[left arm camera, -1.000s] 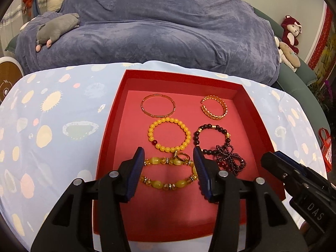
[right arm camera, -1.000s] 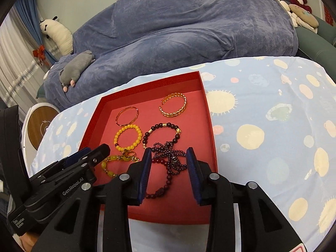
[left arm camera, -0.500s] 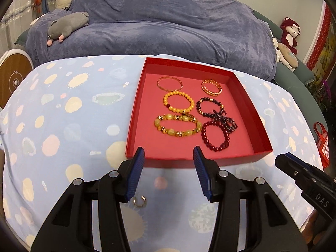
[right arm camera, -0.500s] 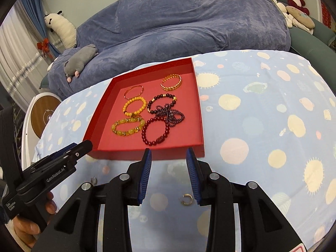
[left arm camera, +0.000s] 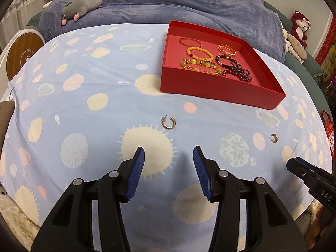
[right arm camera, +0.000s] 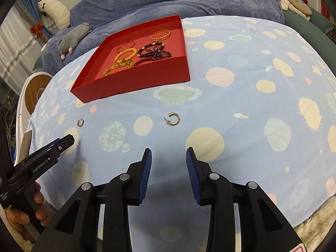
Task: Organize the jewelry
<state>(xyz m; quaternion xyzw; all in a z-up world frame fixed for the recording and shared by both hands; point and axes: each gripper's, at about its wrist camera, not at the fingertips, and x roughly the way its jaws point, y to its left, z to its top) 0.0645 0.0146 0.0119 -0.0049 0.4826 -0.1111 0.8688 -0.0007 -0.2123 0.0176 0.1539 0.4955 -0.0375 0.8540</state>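
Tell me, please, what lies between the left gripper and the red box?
In the left wrist view, a gold hoop earring lies on the cloth between the left gripper and the red box.

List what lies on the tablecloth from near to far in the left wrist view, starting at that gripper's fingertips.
left gripper → gold hoop earring → red tray holding the bracelets → grey plush toy.

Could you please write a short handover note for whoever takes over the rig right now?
Left tongs: open, empty, above the cloth.
Right tongs: open, empty.
Red tray: on the spotted cloth, holding the bracelets.
Loose on the cloth: gold hoop earring ahead of the left tongs, second hoop earring ahead of the right tongs.
Done: bracelets are in the tray.
Left: probably both earrings.
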